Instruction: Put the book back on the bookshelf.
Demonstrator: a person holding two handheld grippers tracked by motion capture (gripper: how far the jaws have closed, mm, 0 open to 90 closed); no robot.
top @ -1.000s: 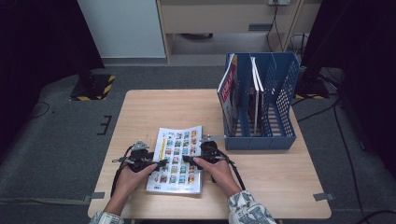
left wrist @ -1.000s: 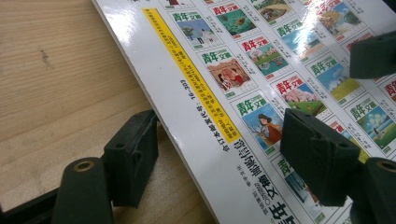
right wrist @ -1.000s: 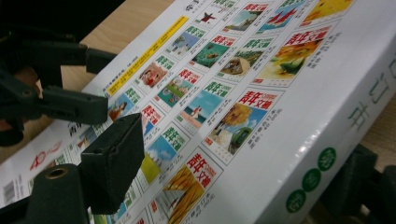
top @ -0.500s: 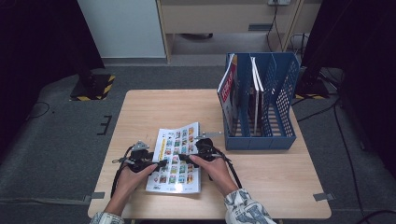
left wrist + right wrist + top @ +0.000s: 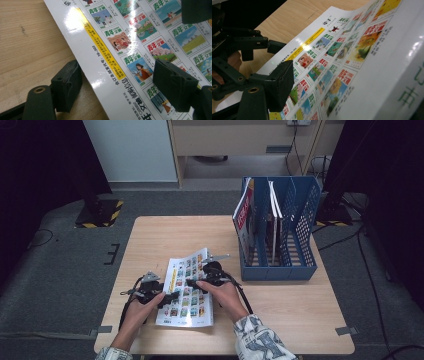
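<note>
Lying on pale woodgrain table, glossy rectangular magazine bows upward.

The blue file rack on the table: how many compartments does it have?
3. The blue file rack has a left compartment with a red-and-white magazine, a middle one with thin magazines, and a right one that seems empty, though its floor is partly hidden.

A light wooden worktop stands on grey carpet in a dim room, with a pale cabinet panel and a beige wooden cupboard behind it, black-and-yellow hazard tape at a dark stand's foot, and black cables trailing on the right.
</note>
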